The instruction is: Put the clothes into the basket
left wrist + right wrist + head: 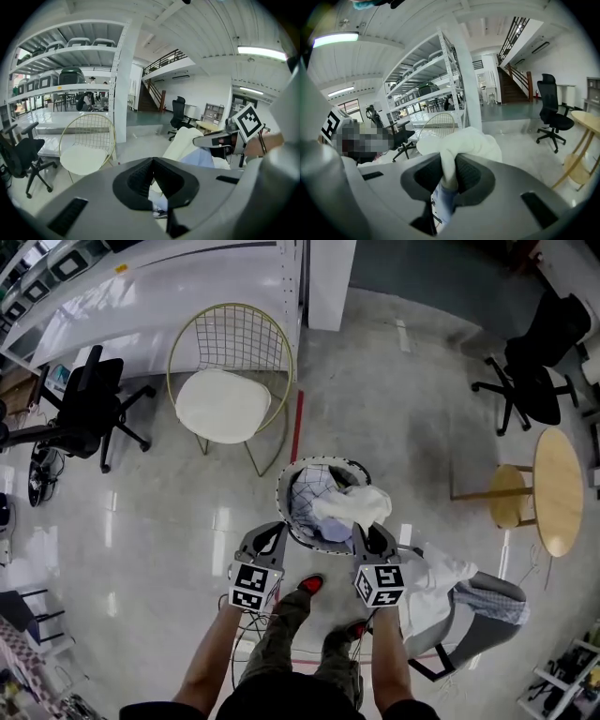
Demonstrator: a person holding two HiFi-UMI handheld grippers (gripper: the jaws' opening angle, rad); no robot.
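Observation:
A round wire basket stands on the floor just ahead of my feet, with pale blue and white clothes inside. A white garment drapes over its right side; my right gripper is shut on it. In the right gripper view the white cloth bulges out from between the pads of that gripper. My left gripper sits at the basket's near left rim. In its own view the left gripper is shut, its pads meeting with no cloth seen between them, and the white garment hangs to the right.
A gold wire chair with a white cushion stands beyond the basket. Black office chairs stand far left and far right. A round wooden table and stool are right. More clothes lie on a grey chair near right.

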